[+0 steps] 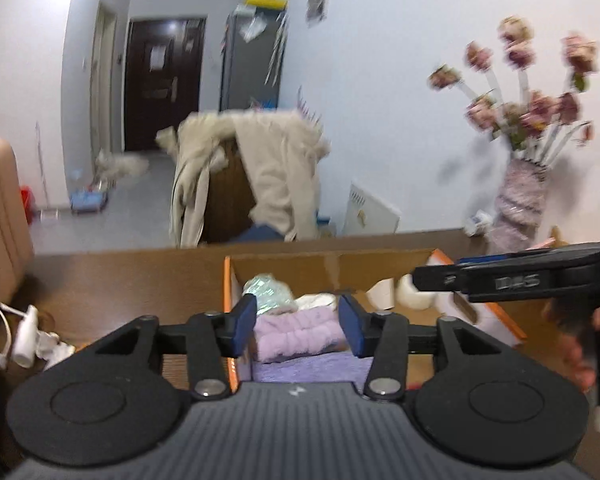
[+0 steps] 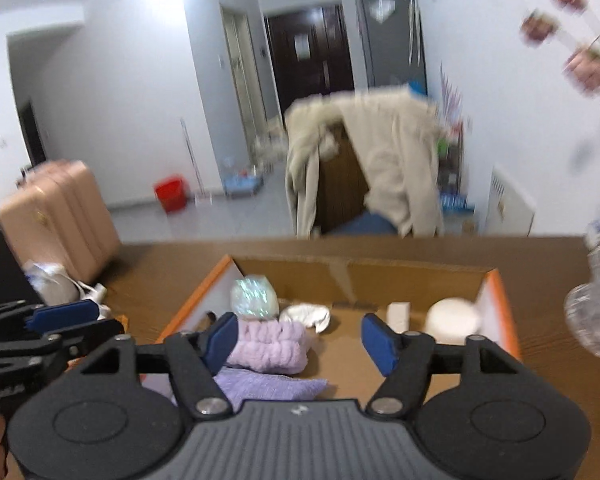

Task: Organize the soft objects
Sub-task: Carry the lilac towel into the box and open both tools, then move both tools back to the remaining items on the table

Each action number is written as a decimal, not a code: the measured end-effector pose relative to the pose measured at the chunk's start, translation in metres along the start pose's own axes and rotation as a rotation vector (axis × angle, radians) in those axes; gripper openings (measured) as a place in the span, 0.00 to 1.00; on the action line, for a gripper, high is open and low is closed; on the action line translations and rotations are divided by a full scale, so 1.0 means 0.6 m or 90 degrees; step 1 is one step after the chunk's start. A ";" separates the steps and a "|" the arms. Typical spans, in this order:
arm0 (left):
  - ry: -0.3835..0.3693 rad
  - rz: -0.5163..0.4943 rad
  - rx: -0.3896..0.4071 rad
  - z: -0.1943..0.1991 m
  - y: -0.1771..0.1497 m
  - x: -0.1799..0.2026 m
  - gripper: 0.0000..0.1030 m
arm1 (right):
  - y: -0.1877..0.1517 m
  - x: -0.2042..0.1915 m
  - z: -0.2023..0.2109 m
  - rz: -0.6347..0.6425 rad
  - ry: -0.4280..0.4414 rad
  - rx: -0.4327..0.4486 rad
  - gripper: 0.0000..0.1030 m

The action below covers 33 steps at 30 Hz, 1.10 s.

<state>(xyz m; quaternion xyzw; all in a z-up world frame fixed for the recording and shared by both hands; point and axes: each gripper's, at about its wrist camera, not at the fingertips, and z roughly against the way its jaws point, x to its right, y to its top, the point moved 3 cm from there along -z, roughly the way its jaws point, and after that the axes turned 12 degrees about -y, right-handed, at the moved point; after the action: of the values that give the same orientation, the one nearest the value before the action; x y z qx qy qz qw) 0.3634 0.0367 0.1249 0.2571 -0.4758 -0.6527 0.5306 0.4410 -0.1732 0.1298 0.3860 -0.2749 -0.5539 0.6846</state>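
Observation:
An open cardboard box [image 1: 340,268] [image 2: 360,276] with orange edges sits on the brown table [image 1: 120,280]. At its left side lie a folded fluffy lilac towel [image 1: 296,340] [image 2: 272,346] and a flat purple cloth [image 1: 312,366] [image 2: 268,386]. Behind them are a shiny pale-green packet [image 1: 268,290] [image 2: 254,292] and a crumpled white cloth [image 2: 306,316]. A white round object [image 2: 454,318] rests at the right. My left gripper [image 1: 298,322] hovers open above the lilac towel, pads apart from it. My right gripper [image 2: 299,340] hangs open over the box, empty.
A patterned vase of pink flowers [image 1: 520,200] stands at the table's far right, with a clear plastic bottle [image 2: 596,320] nearby. White plugs and cable [image 1: 28,332] lie at the left. Beyond the table are a chair draped with a beige coat [image 1: 268,172] and a pink suitcase [image 2: 60,216].

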 end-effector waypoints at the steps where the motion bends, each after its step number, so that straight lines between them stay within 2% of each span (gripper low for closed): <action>1: -0.007 -0.006 0.012 0.021 -0.005 0.013 0.53 | -0.007 0.006 0.033 0.000 0.000 0.020 0.74; 2: -0.017 -0.011 0.022 0.044 -0.013 0.027 0.60 | -0.018 0.011 0.068 0.003 0.001 0.043 0.77; 4: -0.040 -0.013 0.038 0.082 -0.034 0.050 0.67 | -0.052 0.018 0.135 0.014 0.002 0.076 0.79; 8: -0.043 -0.028 0.045 0.142 -0.094 0.095 0.70 | -0.131 0.020 0.223 0.028 -0.012 0.114 0.82; 13: -0.061 -0.035 0.049 0.202 -0.179 0.128 0.77 | -0.244 0.003 0.275 0.005 -0.041 0.125 0.82; 17: -0.063 -0.019 0.062 0.244 -0.240 0.145 0.82 | -0.318 -0.016 0.305 0.032 -0.066 0.136 0.83; 20: -0.067 -0.011 0.060 0.261 -0.269 0.148 0.84 | -0.360 -0.017 0.325 0.022 -0.055 0.124 0.84; 24: -0.035 -0.020 0.051 0.261 -0.272 0.147 0.84 | -0.373 -0.009 0.327 0.018 -0.067 0.113 0.84; 33: -0.027 -0.014 0.043 0.232 -0.261 0.136 0.85 | -0.366 0.002 0.312 -0.017 -0.076 0.120 0.84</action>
<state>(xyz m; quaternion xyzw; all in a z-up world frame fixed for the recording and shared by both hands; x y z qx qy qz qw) 0.1517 0.0060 0.0566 0.2660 -0.5058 -0.6475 0.5042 0.1707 -0.2355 0.0497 0.4182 -0.3611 -0.5568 0.6203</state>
